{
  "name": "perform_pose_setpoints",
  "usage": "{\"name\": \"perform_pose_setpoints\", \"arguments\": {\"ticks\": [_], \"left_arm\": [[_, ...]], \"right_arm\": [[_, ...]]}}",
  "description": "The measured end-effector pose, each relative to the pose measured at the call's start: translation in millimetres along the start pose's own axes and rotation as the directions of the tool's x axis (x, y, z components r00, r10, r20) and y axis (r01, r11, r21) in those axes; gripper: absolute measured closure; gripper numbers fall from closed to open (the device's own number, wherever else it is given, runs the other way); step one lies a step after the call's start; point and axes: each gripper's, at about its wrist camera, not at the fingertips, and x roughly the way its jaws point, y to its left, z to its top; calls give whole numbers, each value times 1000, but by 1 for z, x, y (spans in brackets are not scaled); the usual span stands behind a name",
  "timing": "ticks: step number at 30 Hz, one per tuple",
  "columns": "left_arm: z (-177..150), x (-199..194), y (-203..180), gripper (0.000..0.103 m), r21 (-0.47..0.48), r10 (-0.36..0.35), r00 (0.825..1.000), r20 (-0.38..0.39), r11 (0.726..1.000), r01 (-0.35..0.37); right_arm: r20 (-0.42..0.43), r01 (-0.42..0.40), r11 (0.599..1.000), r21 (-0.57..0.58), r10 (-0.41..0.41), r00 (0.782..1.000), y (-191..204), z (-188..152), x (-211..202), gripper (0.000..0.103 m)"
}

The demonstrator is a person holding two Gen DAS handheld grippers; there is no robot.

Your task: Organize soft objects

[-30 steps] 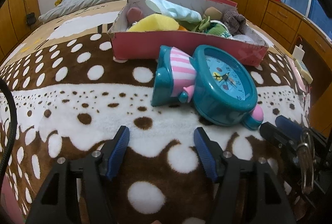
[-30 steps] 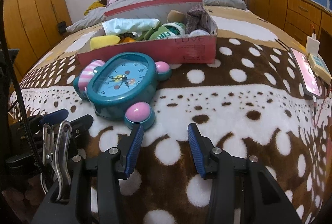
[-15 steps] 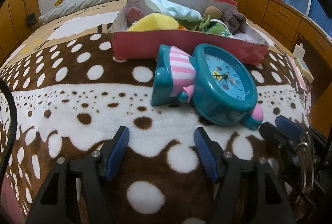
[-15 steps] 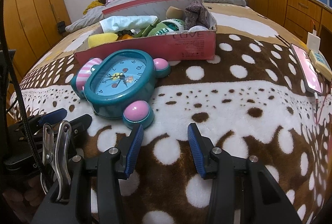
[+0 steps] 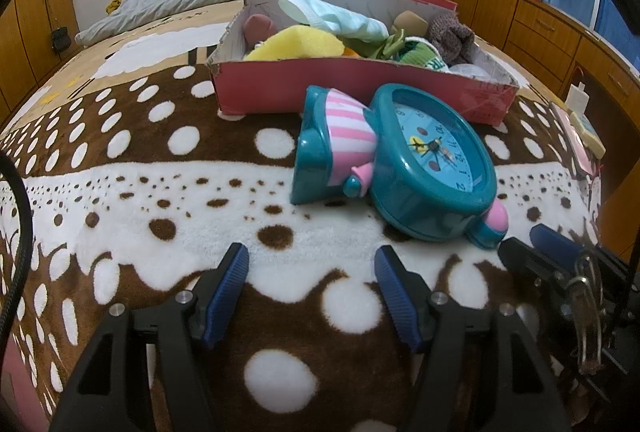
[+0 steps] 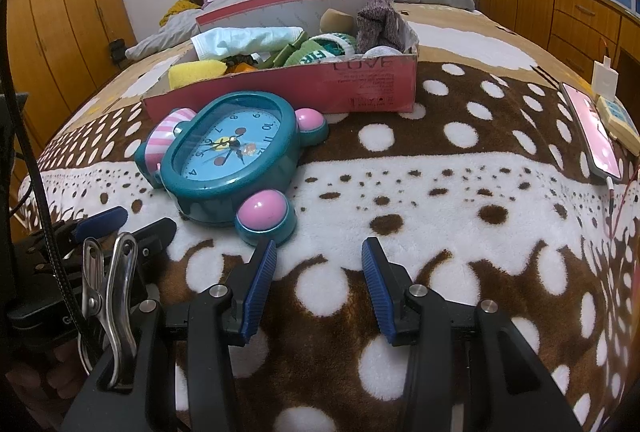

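A pink cardboard box [image 5: 360, 88] [image 6: 360, 88] sits on the bed, filled with soft things: a yellow sponge [image 5: 296, 42] [image 6: 196, 70], a pale blue cloth [image 5: 340, 16] [image 6: 248, 38], a green knit item [image 5: 420, 56] [image 6: 320, 50] and a grey-purple knit piece [image 5: 450, 36] [image 6: 380, 28]. My left gripper [image 5: 312, 272] is open and empty, low over the blanket. My right gripper [image 6: 320, 264] is open and empty, also low over the blanket. Each gripper's tip shows at the edge of the other's view.
A teal and pink toy alarm clock [image 5: 400, 160] [image 6: 232, 164] lies on the spotted blanket [image 6: 440, 176] between the grippers and the box. A pink phone [image 6: 592, 130] and a charger lie at the bed's right edge. Wooden drawers [image 5: 560, 32] stand to the right.
Both views have shifted slightly closer to the clock and box. Both grippers stay open and empty.
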Motion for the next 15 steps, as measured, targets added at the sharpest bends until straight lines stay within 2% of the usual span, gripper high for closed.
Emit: {"name": "perform_pose_setpoints", "arguments": {"ticks": [15], "left_arm": [[0, 0, 0, 34, 0, 0, 1000, 0, 1000, 0]], "right_arm": [[-2, 0, 1000, 0, 0, 1000, 1, -1, 1, 57]]}}
